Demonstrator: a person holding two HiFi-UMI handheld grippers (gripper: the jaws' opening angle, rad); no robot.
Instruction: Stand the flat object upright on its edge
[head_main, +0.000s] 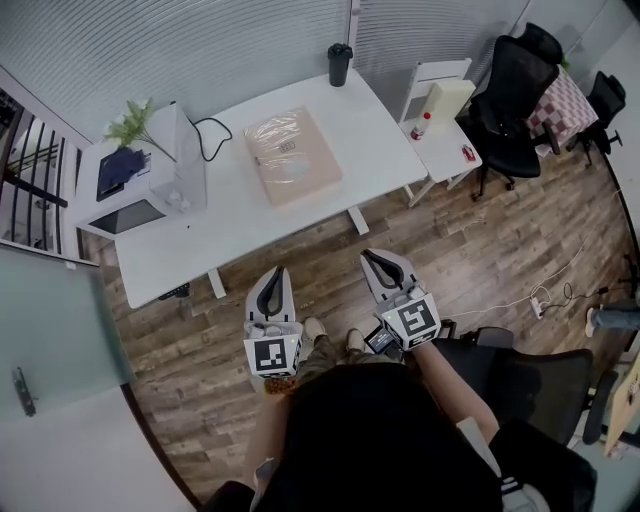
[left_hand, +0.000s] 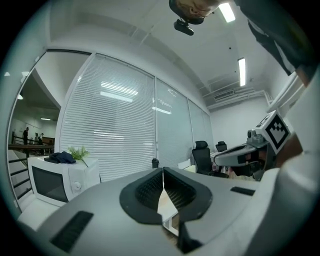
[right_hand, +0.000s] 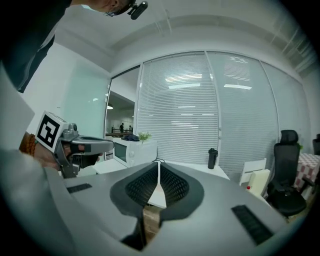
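The flat object is a tan rectangular board (head_main: 292, 155) in clear wrap. It lies flat in the middle of the white table (head_main: 230, 225). Both grippers hang over the wooden floor in front of the table's near edge, well short of the board. My left gripper (head_main: 277, 272) has its jaws pressed together with nothing between them, as the left gripper view (left_hand: 163, 172) confirms. My right gripper (head_main: 372, 256) is likewise shut and empty, its pads meeting in the right gripper view (right_hand: 158, 165). The board is hidden behind the jaws in both gripper views.
A white microwave (head_main: 140, 190) with a small plant (head_main: 130, 122) and a dark cloth on top stands at the table's left end. A black tumbler (head_main: 340, 63) sits at the far edge. A small side table (head_main: 440, 140) and black office chairs (head_main: 515, 95) stand to the right.
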